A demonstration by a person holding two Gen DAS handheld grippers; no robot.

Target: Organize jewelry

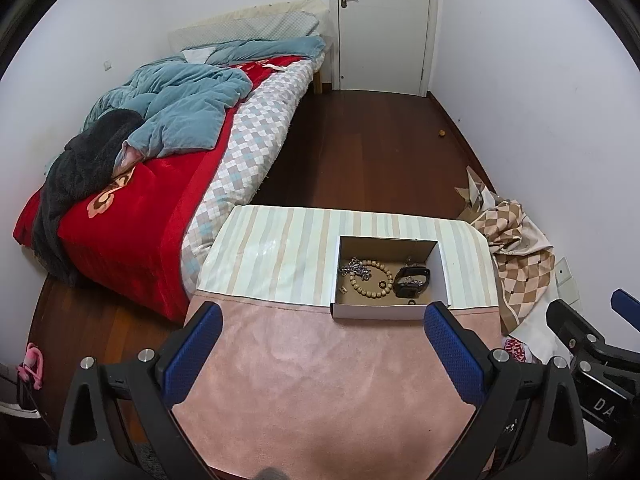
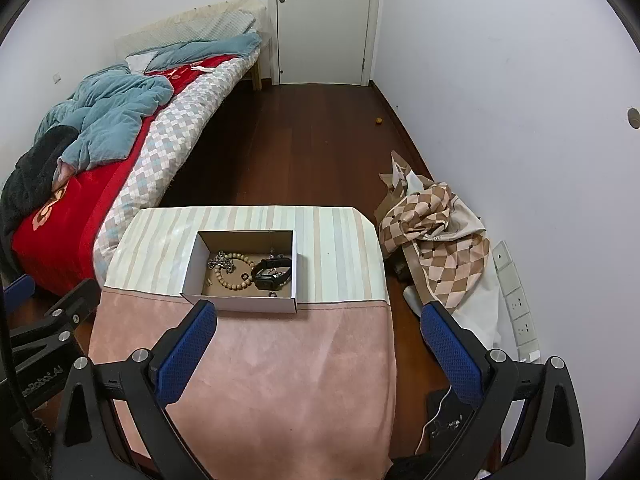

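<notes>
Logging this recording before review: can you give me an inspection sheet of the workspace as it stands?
Surface: table, pink cloth near, striped cloth far.
Job's things: open cardboard box holding bead bracelet, metal chain, black watch, small rings.
Clutter: nothing seen on the table.
Grippers: left claw and right claw open, empty.
Cables: white cable on floor, right.
Surroundings: unmade bed, checkered cloth, closed door.

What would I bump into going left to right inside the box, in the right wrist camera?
Silver chain → wooden bead bracelet → small dark ring → black watch, all lying in the cardboard box.
</notes>
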